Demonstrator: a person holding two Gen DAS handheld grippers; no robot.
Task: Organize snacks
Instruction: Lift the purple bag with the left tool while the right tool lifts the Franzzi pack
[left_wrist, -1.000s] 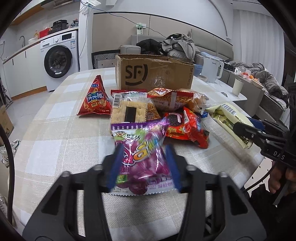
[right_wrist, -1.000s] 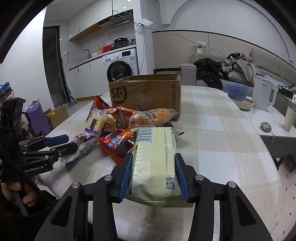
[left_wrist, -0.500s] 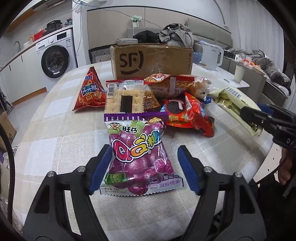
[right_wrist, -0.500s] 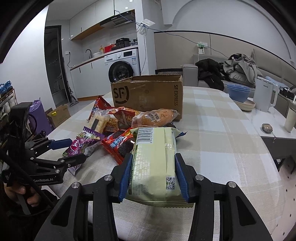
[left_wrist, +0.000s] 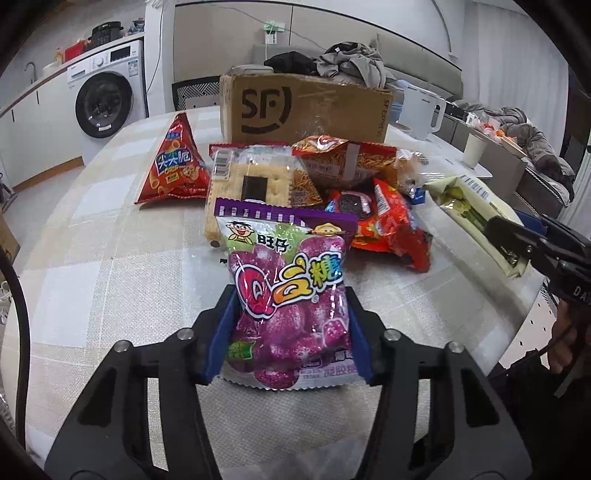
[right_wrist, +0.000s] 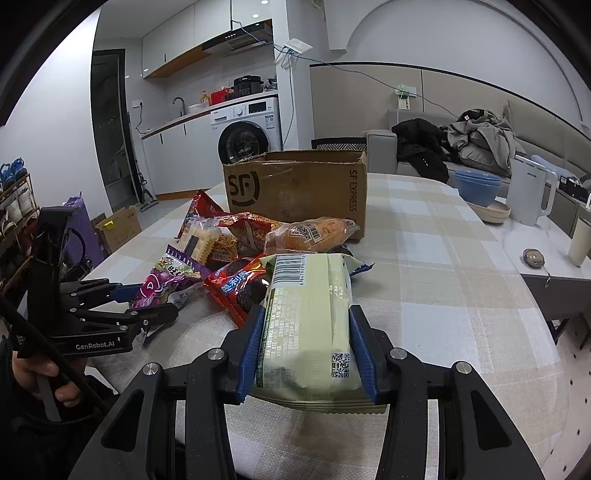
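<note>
Pinching the soft, crinkly purple gummy bag (left_wrist: 291, 306) low in frame, the left gripper (left_wrist: 290, 332) squeezes its slippery lower half, while the right gripper (right_wrist: 308, 350) clamps the light, firmer green packet (right_wrist: 310, 325) mid-body.

Washing machine (right_wrist: 246, 138) sits at eleven o'clock, clothes heap (right_wrist: 480, 138) on the sofa at one, white kettle (right_wrist: 530, 195) and blue bowl (right_wrist: 476, 186) at two.
</note>
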